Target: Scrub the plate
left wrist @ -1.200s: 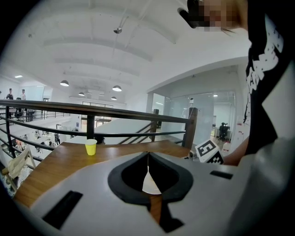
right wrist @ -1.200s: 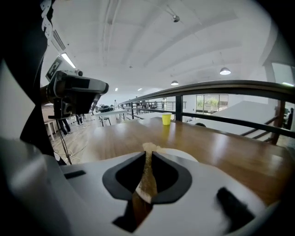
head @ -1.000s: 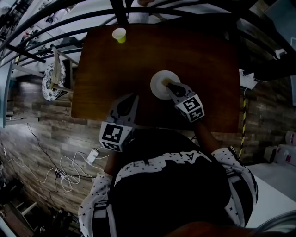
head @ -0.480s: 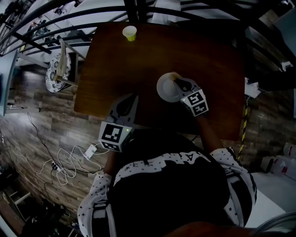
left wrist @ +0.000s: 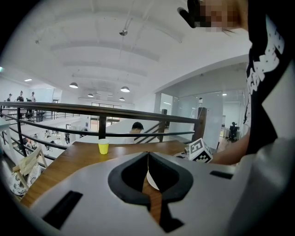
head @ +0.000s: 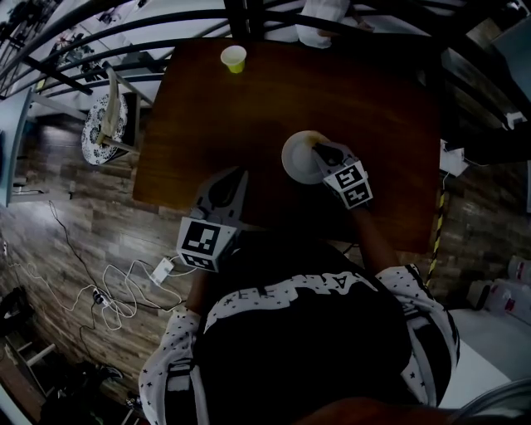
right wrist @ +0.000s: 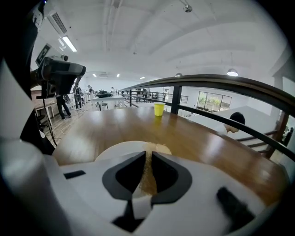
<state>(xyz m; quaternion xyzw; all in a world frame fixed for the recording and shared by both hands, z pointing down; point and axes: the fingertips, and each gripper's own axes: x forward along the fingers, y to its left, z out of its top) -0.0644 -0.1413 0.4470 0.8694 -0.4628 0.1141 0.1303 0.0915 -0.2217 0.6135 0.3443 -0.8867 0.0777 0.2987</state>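
Observation:
A white plate (head: 295,160) lies near the middle of the dark wooden table (head: 207,116). My right gripper (head: 319,150) is over the plate's right part, shut on a tan scrub pad (head: 314,142) that rests on the plate. In the right gripper view the pad (right wrist: 156,148) pokes out past the closed jaws onto the plate (right wrist: 115,150). My left gripper (head: 239,173) hovers over the table's near edge, left of the plate, shut with nothing in it. The left gripper view shows its jaws together (left wrist: 147,155) and a sliver of plate (left wrist: 152,182) behind them.
A yellow cup (head: 233,58) stands at the table's far edge, left of centre. A black railing (right wrist: 216,83) runs behind the table, with a person (head: 323,21) beyond it. Left of the table are a chair with a patterned seat (head: 104,124) and floor cables (head: 124,290).
The right gripper has slid the pad a little toward the plate's far right part. The left gripper has stayed where it was. The head camera shifted slightly.

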